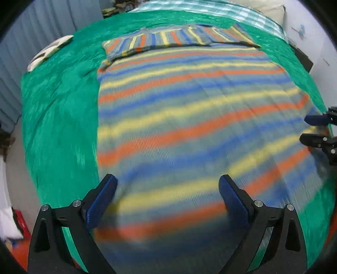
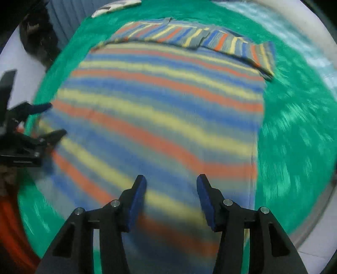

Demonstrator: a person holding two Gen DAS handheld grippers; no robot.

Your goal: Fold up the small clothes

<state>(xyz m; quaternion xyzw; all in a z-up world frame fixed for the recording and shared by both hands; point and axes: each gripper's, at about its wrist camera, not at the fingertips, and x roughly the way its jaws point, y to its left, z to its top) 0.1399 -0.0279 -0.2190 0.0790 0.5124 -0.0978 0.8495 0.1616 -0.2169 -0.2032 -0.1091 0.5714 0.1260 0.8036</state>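
A knitted garment (image 1: 189, 105) (image 2: 158, 105) striped blue, orange, yellow and grey lies flat on the green bed cover (image 1: 59, 116) (image 2: 294, 126). Both its sleeves are folded across its far end. My left gripper (image 1: 168, 189) hovers open over the garment's near left part, with nothing between its blue pads. It also shows at the left edge of the right wrist view, as left gripper (image 2: 50, 120) with its fingers apart. My right gripper (image 2: 171, 189) is open over the near right part, pads clear of the cloth. It appears as right gripper (image 1: 313, 130) by the garment's right edge. Both views are motion-blurred.
A white patterned item (image 1: 48, 52) (image 2: 115, 5) lies at the cover's far left corner. A checked blanket (image 1: 210, 10) and a pillow (image 1: 269, 8) lie at the far end. A ribbed wall (image 1: 31, 31) runs along the left. A dark bag (image 2: 38, 38) sits on the floor.
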